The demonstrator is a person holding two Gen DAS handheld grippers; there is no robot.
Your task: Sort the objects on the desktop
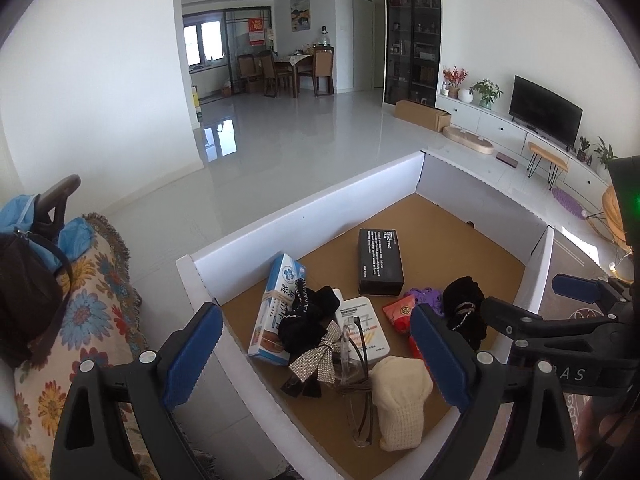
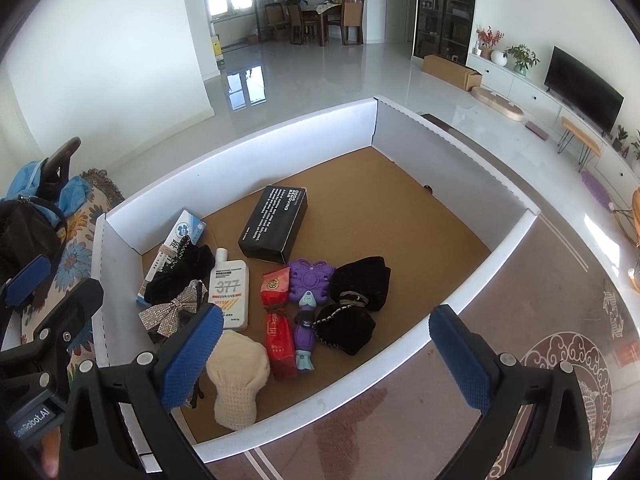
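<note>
Both grippers hang over the white-walled tray (image 2: 404, 132), left gripper (image 1: 316, 350) and right gripper (image 2: 326, 350) each with jaws wide and holding nothing. Inside lie a black box (image 2: 274, 224), a sunscreen bottle (image 2: 229, 288), a cream cloth (image 2: 237, 380) and a rhinestone bow (image 1: 316, 354).

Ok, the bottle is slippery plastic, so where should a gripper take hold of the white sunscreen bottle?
The white sunscreen bottle lies flat, cap toward the far wall. Probably best from above, jaws across its narrow width at mid-body. Its right long edge is free; the rhinestone bow crowds the left, so set that finger carefully.
</note>
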